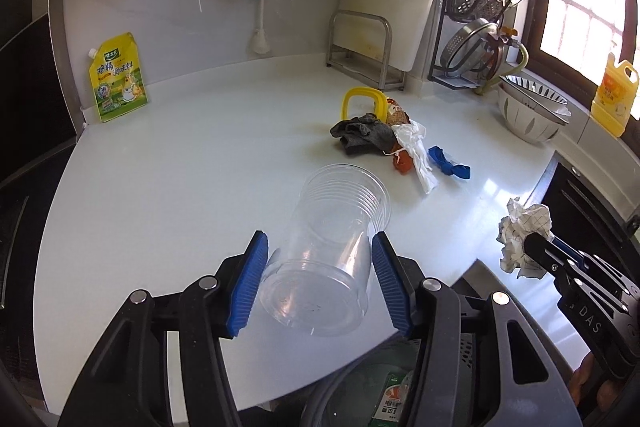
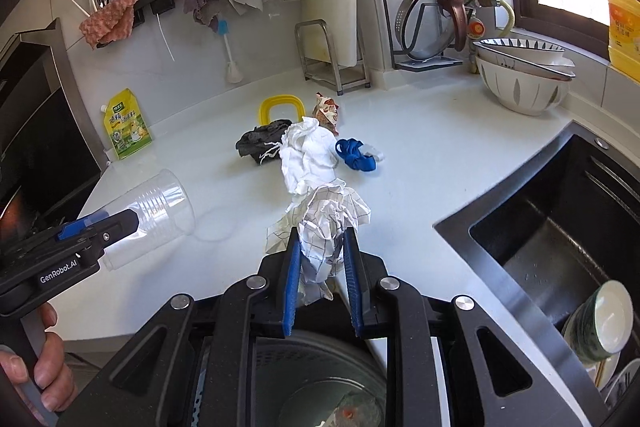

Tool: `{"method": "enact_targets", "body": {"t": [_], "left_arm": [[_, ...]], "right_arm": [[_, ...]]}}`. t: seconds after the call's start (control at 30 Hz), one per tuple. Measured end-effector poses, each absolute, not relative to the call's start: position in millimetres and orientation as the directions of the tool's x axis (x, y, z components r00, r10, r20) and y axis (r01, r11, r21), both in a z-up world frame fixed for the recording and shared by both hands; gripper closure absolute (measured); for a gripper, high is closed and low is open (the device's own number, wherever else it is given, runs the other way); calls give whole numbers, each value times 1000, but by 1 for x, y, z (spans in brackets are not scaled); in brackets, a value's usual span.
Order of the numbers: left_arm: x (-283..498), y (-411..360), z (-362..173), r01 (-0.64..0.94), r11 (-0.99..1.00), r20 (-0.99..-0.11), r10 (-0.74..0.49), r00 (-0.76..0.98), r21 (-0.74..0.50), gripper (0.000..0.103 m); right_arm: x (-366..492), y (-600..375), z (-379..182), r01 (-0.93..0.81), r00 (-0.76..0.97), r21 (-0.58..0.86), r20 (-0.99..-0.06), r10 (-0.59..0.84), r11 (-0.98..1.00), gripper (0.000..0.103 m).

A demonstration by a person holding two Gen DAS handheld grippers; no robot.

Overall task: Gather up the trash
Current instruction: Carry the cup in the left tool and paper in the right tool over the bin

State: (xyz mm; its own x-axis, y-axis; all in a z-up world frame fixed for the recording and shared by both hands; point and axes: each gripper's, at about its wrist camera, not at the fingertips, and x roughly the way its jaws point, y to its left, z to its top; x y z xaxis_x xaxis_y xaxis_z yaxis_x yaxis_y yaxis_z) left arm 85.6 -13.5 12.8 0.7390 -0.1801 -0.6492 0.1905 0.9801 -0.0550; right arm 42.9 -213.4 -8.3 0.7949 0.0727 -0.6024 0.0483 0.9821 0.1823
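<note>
While both grippers hang near the front edge of the white counter [image 1: 160,167], I read the scene from left to right. At far left a yellow seasoning pouch [image 1: 117,79] stands against the wall — well apart from the work, and I judge it is not trash. Next comes the left gripper [image 1: 320,279]: its blue pads press the sides of a stack of clear plastic cups [image 1: 328,251], held on its side with the base toward the camera. Below it the rim of a bin [image 1: 360,387] shows, which I judge is why the cups are carried off the counter edge.

At centre a pile of trash remains on the counter: a dark rag [image 2: 262,143], a white crumpled sheet [image 2: 308,157], a blue scrap [image 2: 356,155] and a yellow ring [image 2: 280,109] behind them.

Further right, the right gripper [image 2: 322,263] is clamped on a ball of checked paper [image 2: 332,219], with the bin directly beneath it — positioned, I judge, for a drop. At far right lies the dark sink [image 2: 560,227], holding dishes.
</note>
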Motion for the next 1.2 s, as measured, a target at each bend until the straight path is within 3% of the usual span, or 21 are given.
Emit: {"method": "enact_targets", "body": {"t": [0.6, 1.2], "left_arm": [[-23, -34, -3, 321, 946, -662, -263, 701, -36, 50], [-51, -46, -68, 346, 938, -744, -227, 629, 6, 50]], "right_arm": [[-74, -204, -34, 91, 768, 201, -638, 59, 975, 83], [-98, -192, -95, 90, 693, 202, -716, 84, 975, 83]]}}
